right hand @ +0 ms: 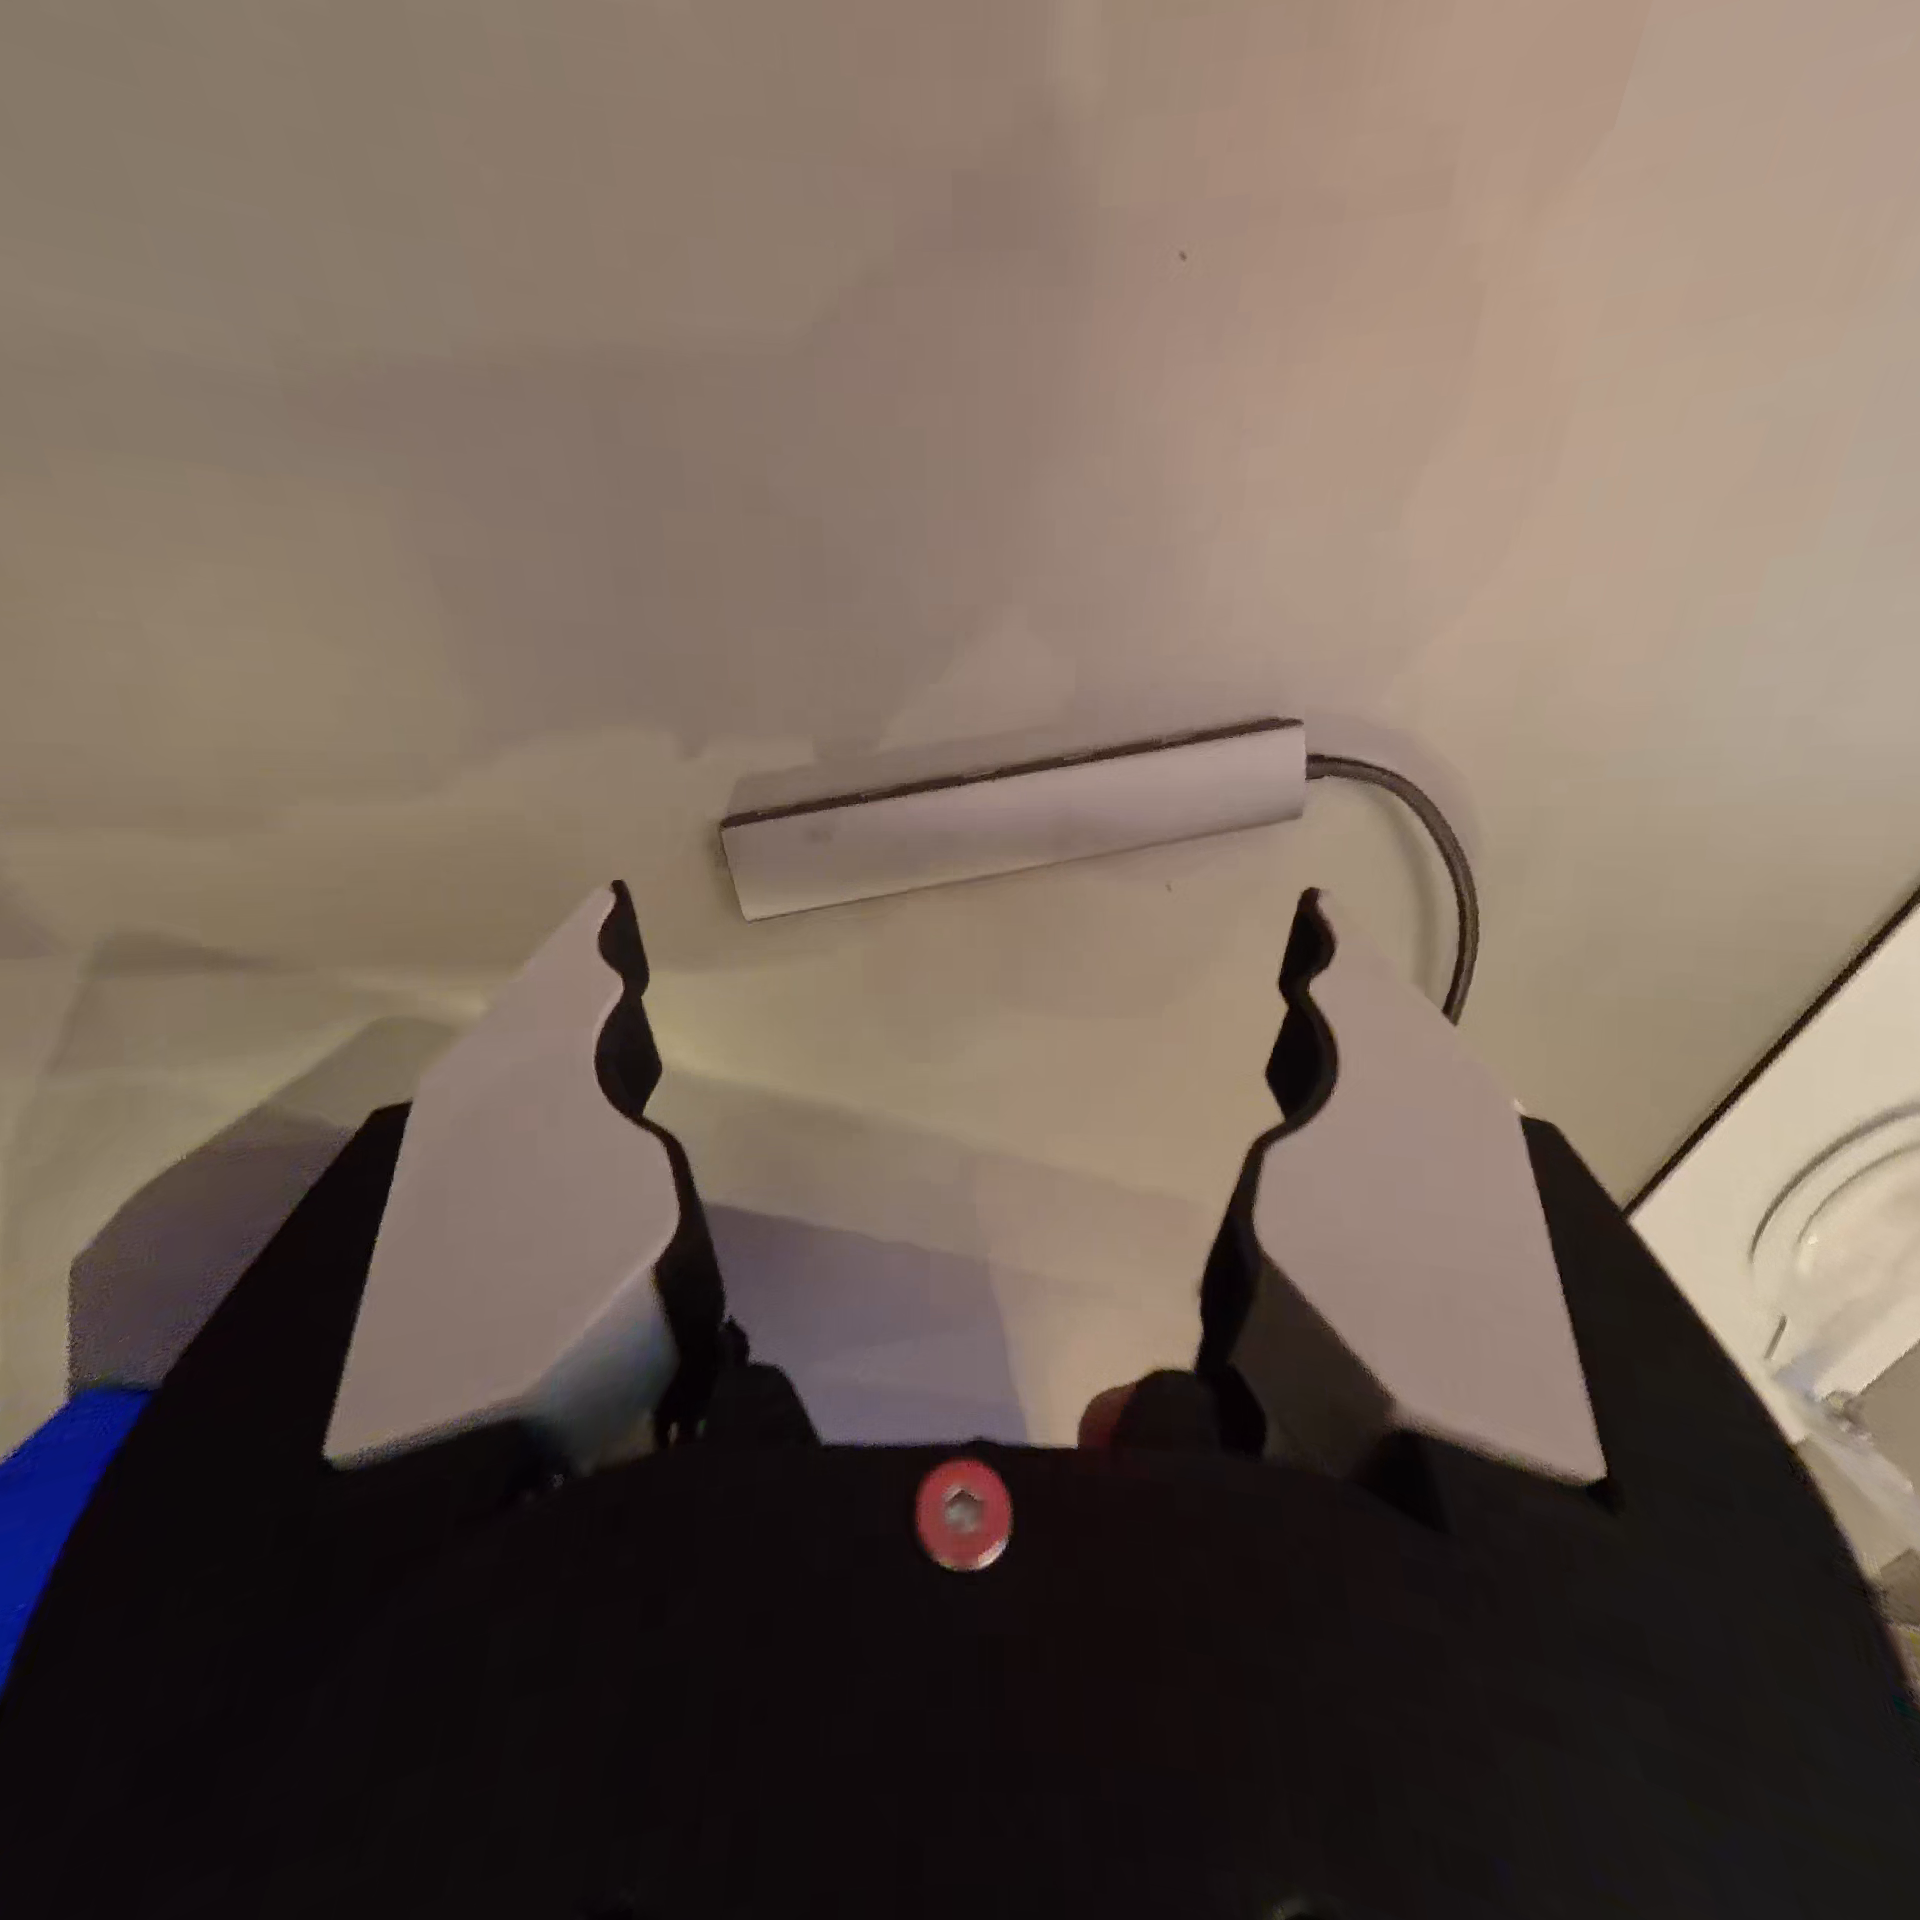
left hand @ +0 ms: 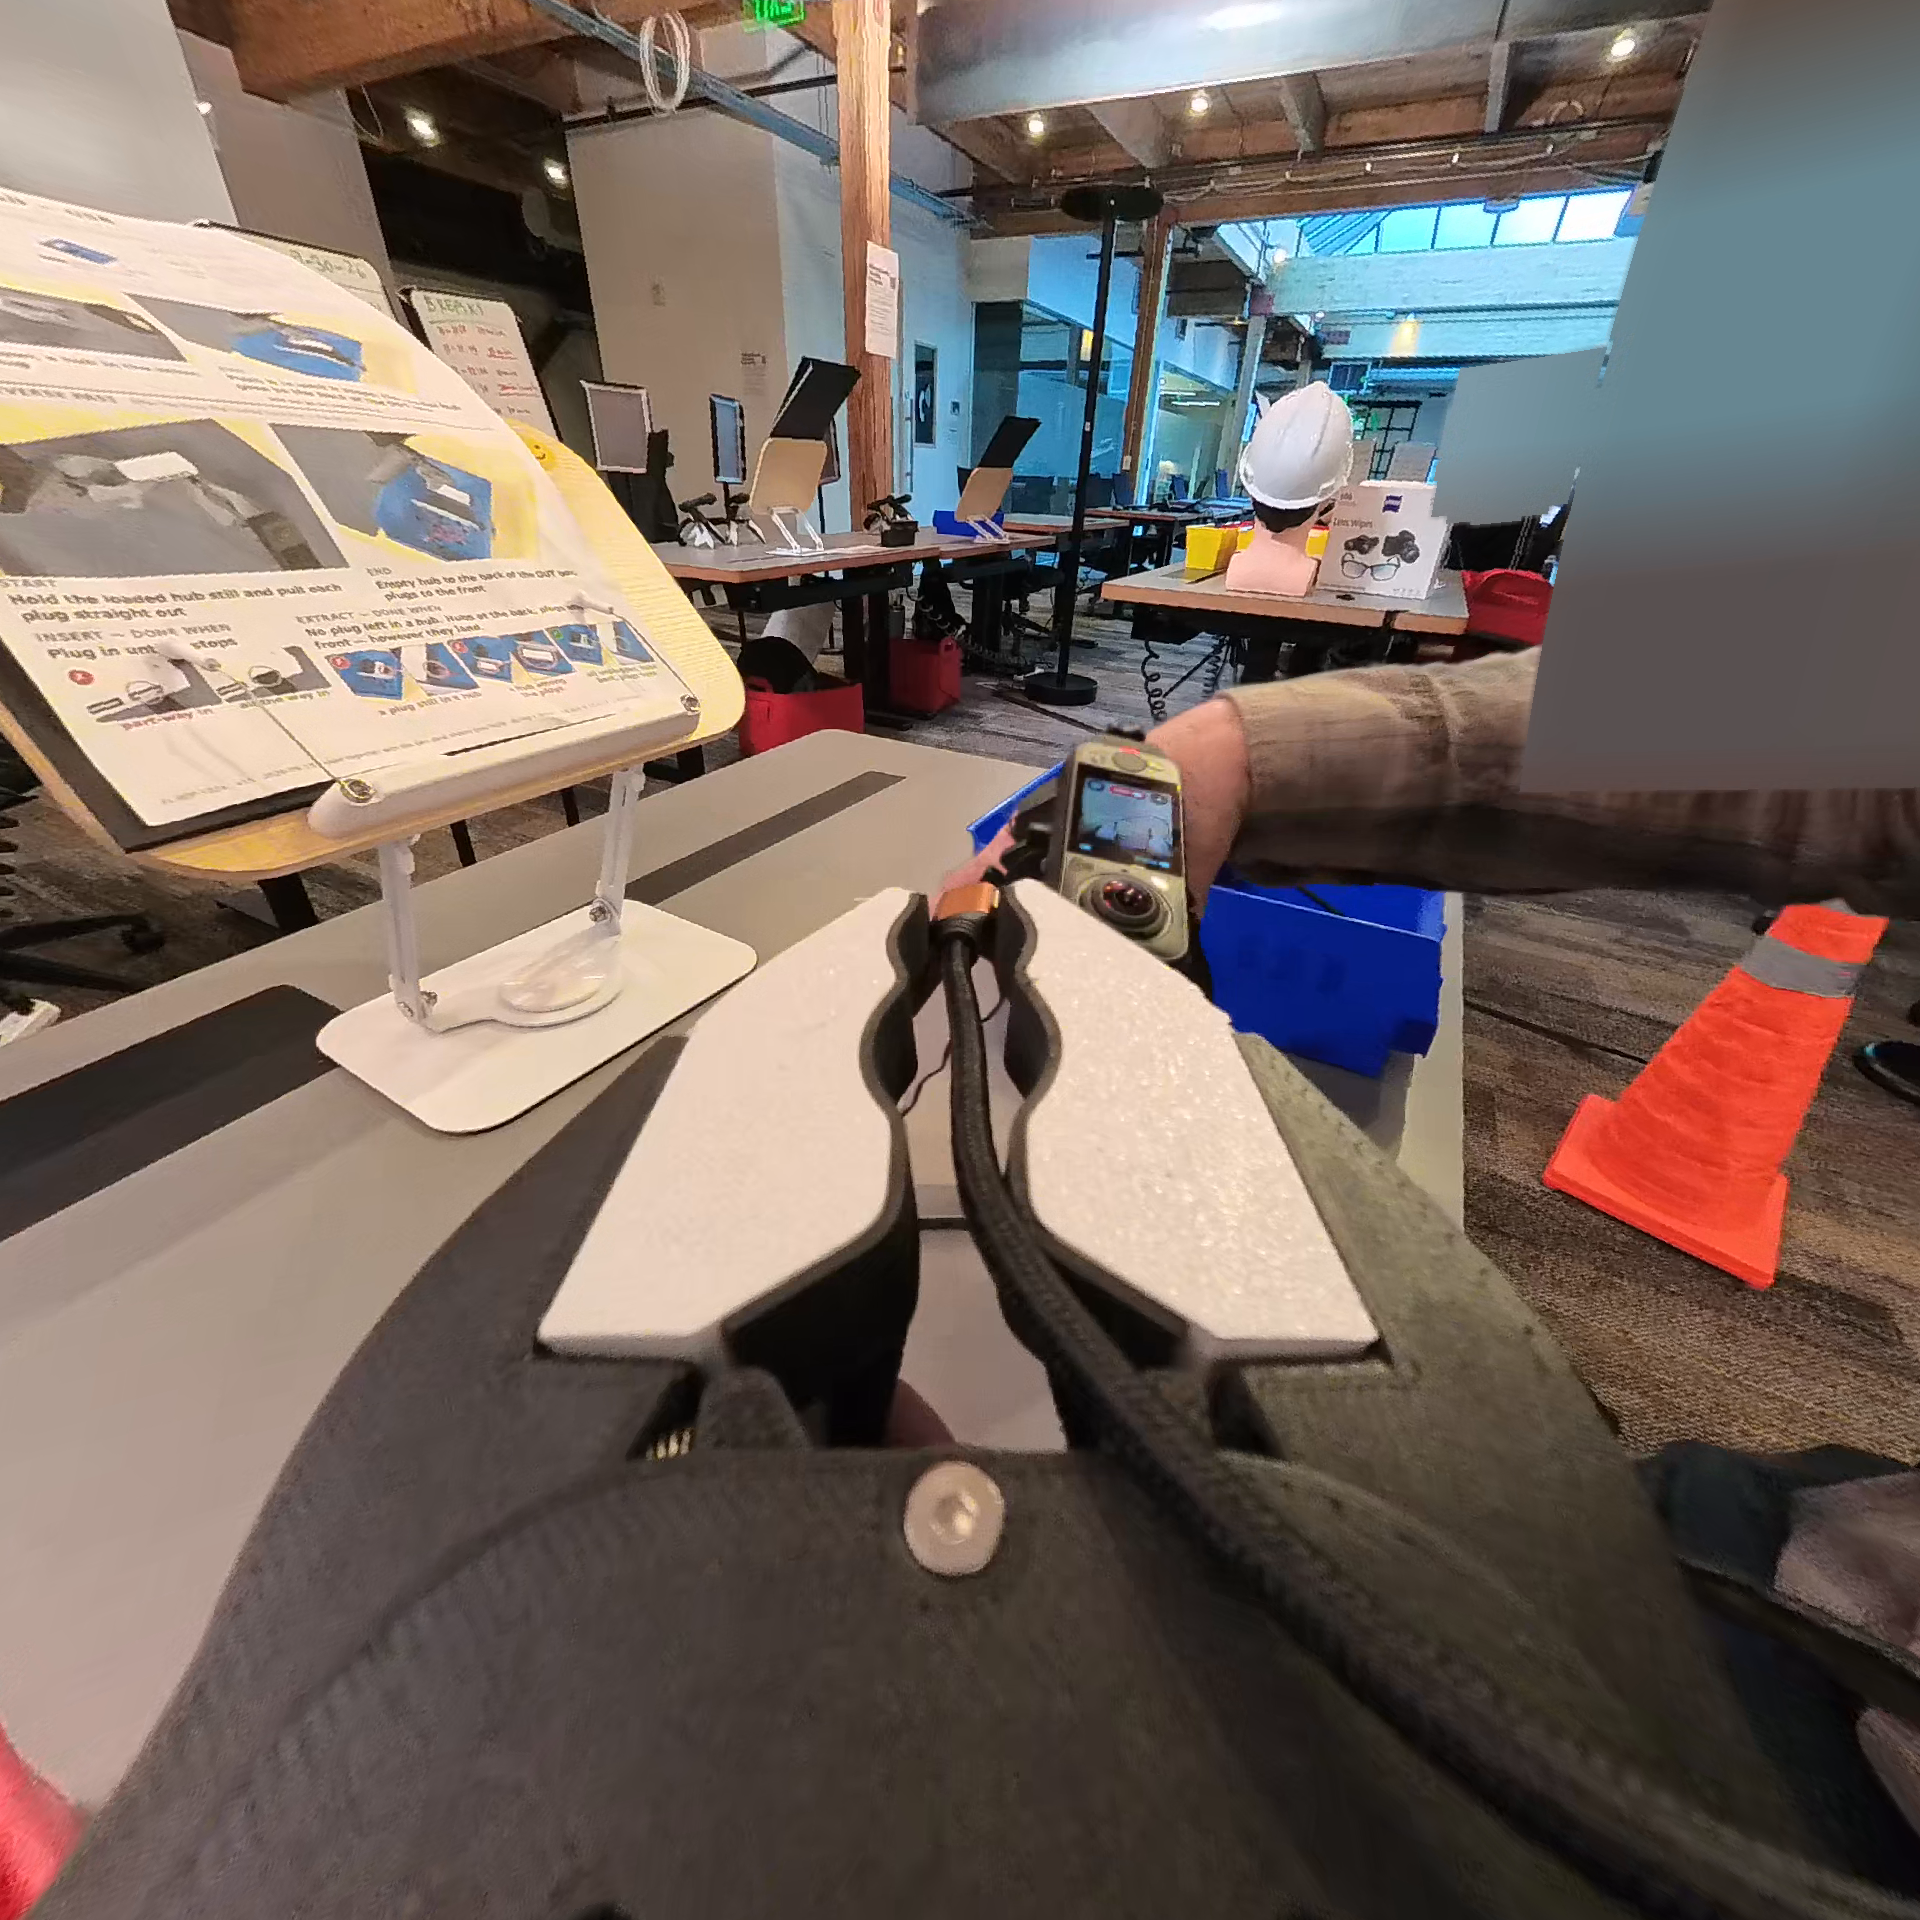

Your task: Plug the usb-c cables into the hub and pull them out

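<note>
At the far left of the left wrist view an instruction sheet (left hand: 301,582) leans on a white tilting stand (left hand: 540,997), whose base plate sits on the grey table (left hand: 156,1403) near a dark strip running across it. Right of the stand, the left gripper (left hand: 966,914) is pinched on a black braided usb-c cable (left hand: 971,1070) — the copper-collared plug end (left hand: 968,900) sits at the fingertips and points straight ahead, the cable's long axis running back between the fingers and off to the lower right. Just past the tips a hand-held camera unit (left hand: 1127,842) and a sleeved forearm (left hand: 1382,769) block the way ahead; a blue bin (left hand: 1330,966) stands at the table's right edge, an orange cone (left hand: 1714,1091) on the floor beyond.

In the right wrist view the right gripper (right hand: 961,894) is spread wide over the pale surface. The silver hub (right hand: 1018,821) lies just ahead of the tips, long axis left to right and slightly tilted, its own grey cord (right hand: 1455,883) curving off the right end toward the stand's base edge (right hand: 1818,1039). Open surface lies around the hub — more to its left.
</note>
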Available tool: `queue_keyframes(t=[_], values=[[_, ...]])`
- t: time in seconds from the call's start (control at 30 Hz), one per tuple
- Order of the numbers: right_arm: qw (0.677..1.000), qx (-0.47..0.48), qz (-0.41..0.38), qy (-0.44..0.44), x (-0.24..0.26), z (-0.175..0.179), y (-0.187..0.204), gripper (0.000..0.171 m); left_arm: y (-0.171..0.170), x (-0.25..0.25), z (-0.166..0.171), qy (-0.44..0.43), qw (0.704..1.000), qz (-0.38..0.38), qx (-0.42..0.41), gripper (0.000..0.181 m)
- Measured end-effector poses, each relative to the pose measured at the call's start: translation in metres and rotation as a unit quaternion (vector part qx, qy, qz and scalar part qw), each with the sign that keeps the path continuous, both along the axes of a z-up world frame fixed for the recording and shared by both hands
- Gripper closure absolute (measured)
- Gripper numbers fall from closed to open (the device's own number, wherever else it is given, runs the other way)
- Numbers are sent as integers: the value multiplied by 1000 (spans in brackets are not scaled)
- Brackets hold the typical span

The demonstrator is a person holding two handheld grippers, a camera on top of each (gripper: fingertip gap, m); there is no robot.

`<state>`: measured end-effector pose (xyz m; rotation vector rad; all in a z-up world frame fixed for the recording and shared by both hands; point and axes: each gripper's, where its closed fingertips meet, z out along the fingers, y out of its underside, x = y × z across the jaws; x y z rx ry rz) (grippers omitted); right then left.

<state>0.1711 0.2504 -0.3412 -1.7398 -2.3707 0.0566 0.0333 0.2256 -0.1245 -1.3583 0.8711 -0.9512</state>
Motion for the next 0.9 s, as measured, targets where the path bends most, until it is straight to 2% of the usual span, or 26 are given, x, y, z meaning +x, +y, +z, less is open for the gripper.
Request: queue_keyframes(t=[0.1,0.23,0.43,0.67,0.9], values=[[999,1,35,1,-4,-3,5,45,1,-2,-2,3,1000,2,0,170],[999,-14,40,1,-7,-10,11,43,5,-3,-4,1,1000,3,-4,170],[998,-37,46,-16,-4,-27,4,51,10,-5,-11,3,1000,5,-11,170],[999,-31,38,-17,-4,-24,-1,66,11,-6,-12,2,1000,7,-14,170],[999,-33,-38,-10,-7,-22,-11,78,8,-5,-7,0,1000,5,-8,170]])
